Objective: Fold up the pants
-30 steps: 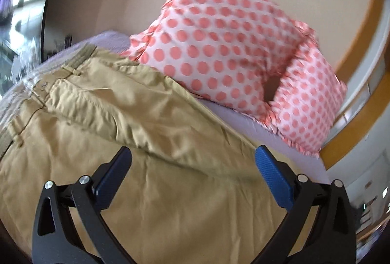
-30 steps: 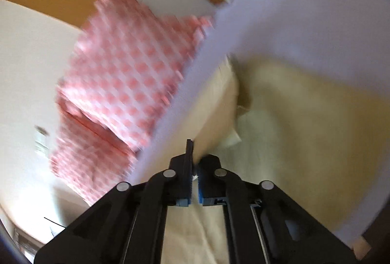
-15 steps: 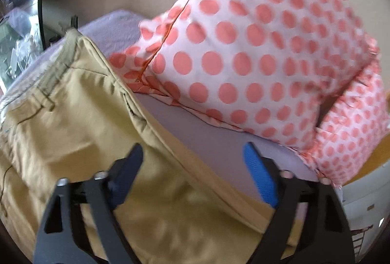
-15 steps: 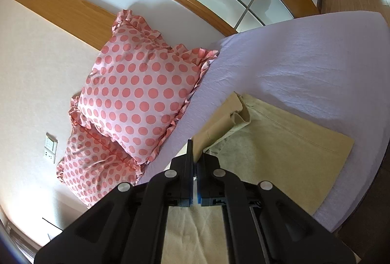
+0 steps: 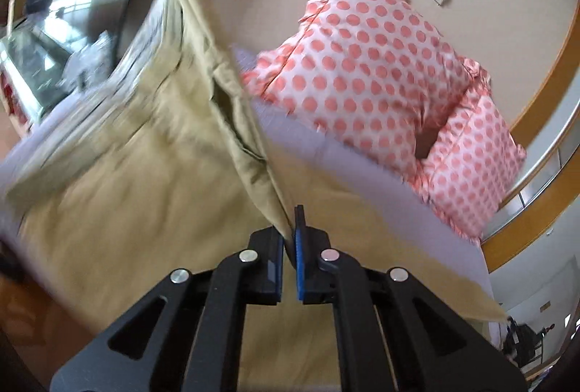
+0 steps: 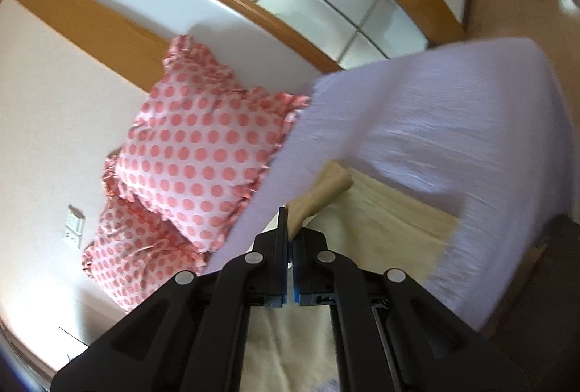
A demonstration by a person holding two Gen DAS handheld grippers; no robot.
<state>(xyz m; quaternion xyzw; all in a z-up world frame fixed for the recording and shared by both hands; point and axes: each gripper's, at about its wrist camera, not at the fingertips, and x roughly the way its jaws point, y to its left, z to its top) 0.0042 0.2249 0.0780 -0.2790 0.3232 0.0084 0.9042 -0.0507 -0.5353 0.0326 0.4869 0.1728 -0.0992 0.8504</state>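
Bed [image 6: 453, 109], lilac sheet, fills most of both views. 2 pink dotted pillows [image 5: 366, 66] propped at the head edge against the wall.

Pants [image 5: 119, 182], tan, spread over the near half of the bed, reaching the foot-side edge. One long edge raised off the sheet in a tented ridge, the rest lying flat beneath. Waistband end lifted high toward the left side; much of the cloth blurred.

Left gripper [image 5: 290, 229]: jaws pinched together on the raised pants edge, cloth running straight up out of the pads.

Right gripper [image 6: 290, 232]: jaws closed on a rolled-up bit of the leg edge [image 6: 322, 189], near the pillow-side edge.

Risks, as judgement: both grips are thin edge pinches; a fast swing could pull cloth free. Uneven carrying height between the 2 grippers would lay the fold skewed or bunch the layer under it.
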